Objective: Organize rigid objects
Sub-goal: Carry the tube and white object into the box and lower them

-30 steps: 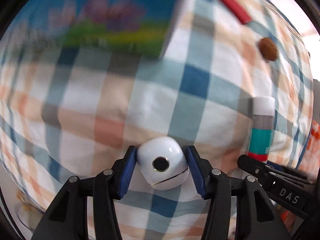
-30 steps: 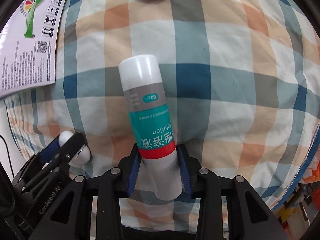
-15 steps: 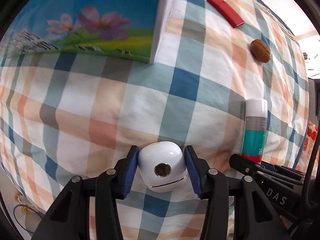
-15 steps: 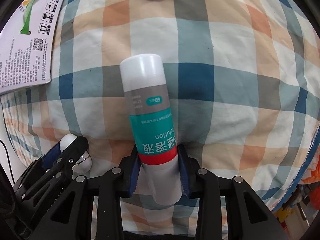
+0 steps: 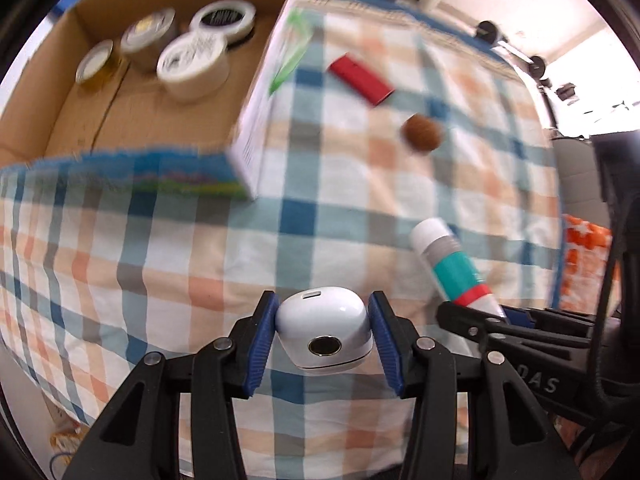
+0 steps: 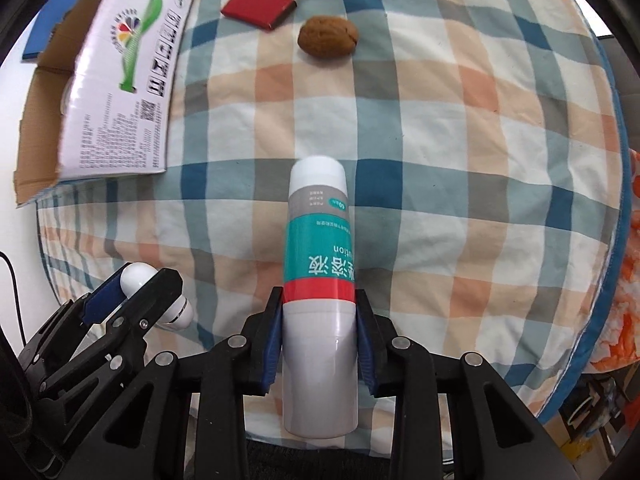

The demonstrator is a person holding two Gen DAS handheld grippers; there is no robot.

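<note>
Both tools have come up off the checked cloth with their loads. Left tool (image 5: pixel 323 334) has just tightened its jaws and clamps the white earbud case (image 5: pixel 324 332); right tool (image 6: pixel 319 334) has closed hard on the lower body of the teal-labelled bottle (image 6: pixel 320 292), cap pointing away. A second ago each item lay on the cloth; now both hang above it, and the open cardboard box (image 5: pixel 132 128) with its jars (image 5: pixel 192 60) has come into sight. Carrying to the box looks next. Red card (image 6: pixel 258 7) and walnut (image 6: pixel 327 36) lie unsorted.
</note>
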